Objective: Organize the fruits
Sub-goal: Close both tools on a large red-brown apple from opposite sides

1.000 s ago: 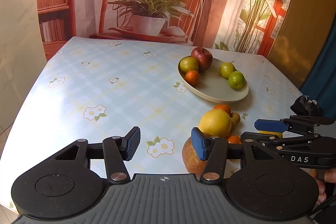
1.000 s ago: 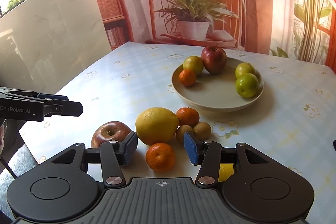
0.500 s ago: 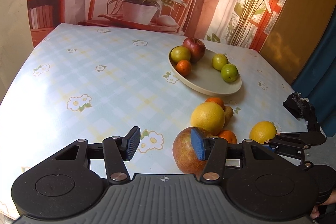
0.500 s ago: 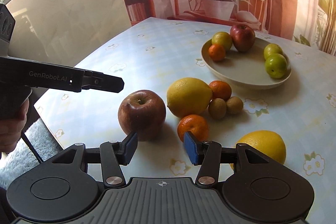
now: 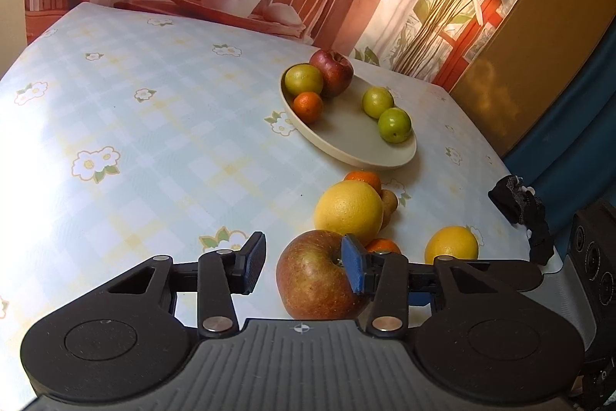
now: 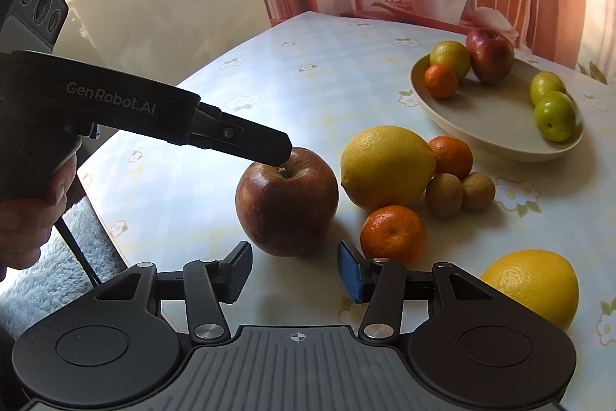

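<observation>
A large red-brown apple (image 5: 313, 276) (image 6: 287, 203) stands on the tablecloth near the front edge. My left gripper (image 5: 304, 266) (image 6: 277, 151) hovers over its top with jaws closing. The blue right pad (image 5: 354, 268) sits by the stem and the left pad (image 5: 254, 266) stands clear of the apple's side. My right gripper (image 6: 295, 272) is open just short of the apple, with nothing between its fingers. Behind the apple lie a big lemon (image 6: 387, 166), two mandarins (image 6: 392, 235), two kiwis (image 6: 444, 193) and a yellow orange (image 6: 533, 286). The beige plate (image 5: 346, 156) (image 6: 481, 137) holds a red apple, green fruits and a mandarin.
A black cloth item (image 5: 518, 207) lies at the table's right edge. A person's hand (image 6: 23, 214) holds the left gripper over a fluffy rug (image 6: 57, 257) past the table's near corner. A printed backdrop with a chair and a plant stands behind the table.
Both grippers have sunk and tilted down toward the loose fruit. The left gripper has come over the apple's top and its jaws have narrowed. The right gripper's opening looks unchanged.
</observation>
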Available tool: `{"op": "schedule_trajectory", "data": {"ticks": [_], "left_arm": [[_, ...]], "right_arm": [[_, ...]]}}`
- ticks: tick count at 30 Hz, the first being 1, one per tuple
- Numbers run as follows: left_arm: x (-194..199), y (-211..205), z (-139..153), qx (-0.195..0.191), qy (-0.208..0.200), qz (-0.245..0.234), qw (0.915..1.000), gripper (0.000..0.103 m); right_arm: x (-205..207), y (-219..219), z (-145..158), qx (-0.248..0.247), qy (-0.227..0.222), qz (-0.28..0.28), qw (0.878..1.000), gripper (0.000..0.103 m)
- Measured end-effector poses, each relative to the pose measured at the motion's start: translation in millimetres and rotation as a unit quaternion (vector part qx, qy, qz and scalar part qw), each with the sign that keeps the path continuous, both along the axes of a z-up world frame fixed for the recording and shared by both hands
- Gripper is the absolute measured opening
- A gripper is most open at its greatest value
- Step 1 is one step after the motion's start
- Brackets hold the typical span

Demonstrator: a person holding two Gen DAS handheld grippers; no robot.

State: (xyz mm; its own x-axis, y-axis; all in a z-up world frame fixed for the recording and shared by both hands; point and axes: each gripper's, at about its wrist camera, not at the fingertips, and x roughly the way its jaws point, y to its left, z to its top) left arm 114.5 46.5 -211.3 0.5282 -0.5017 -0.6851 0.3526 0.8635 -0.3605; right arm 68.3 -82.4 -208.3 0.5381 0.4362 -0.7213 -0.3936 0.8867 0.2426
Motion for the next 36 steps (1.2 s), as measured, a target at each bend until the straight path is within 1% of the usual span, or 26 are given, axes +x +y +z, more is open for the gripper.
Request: {"op": "schedule_trajectory", "data": {"ticks": [5, 11, 15, 24, 27, 30, 33, 36], "left_arm": [[7.3, 5.2, -11.3, -0.045, 0.031, 0.004, 0.9985, 0.041], [12.7, 8.1, -20.2, -0.075, 0.049, 0.003, 0.9960, 0.041], [14.2, 9.3, -23.0, -0.084, 0.050, 0.004, 0.9952, 0.041], [14.3, 12.8, -26.2, -0.091, 0.048, 0.004, 0.9947, 0.042], [15.9, 14.4, -29.0, -0.096, 0.056, 0.007, 0.9938, 0.045], [15.7, 12.0, -30.8, -0.092, 0.058, 0.007, 0.9941, 0.047], [16.8, 10.5, -31.3, -0.090, 0.057, 0.006, 0.9943, 0.047], [16.4, 11.1, -31.4, -0.087, 0.054, 0.005, 0.9947, 0.046]], "right_arm": [[3.7, 2.1, -3.4, 0.000, -0.002, 0.006, 1.000, 0.046], [7.7, 8.6, -4.3, -0.004, -0.010, 0.017, 1.000, 0.047], [11.3, 10.9, -5.2, -0.004, -0.013, 0.017, 1.000, 0.049], [12.7, 11.9, -5.6, -0.003, -0.013, 0.013, 1.000, 0.049], [13.8, 12.1, -5.4, -0.002, -0.007, 0.012, 1.000, 0.050], [15.3, 13.7, -5.8, -0.004, -0.006, 0.013, 1.000, 0.051], [19.2, 14.3, -6.2, 0.002, 0.000, 0.006, 1.000, 0.053], [21.7, 17.7, -5.4, -0.001, 0.000, 0.000, 1.000, 0.054]]}}
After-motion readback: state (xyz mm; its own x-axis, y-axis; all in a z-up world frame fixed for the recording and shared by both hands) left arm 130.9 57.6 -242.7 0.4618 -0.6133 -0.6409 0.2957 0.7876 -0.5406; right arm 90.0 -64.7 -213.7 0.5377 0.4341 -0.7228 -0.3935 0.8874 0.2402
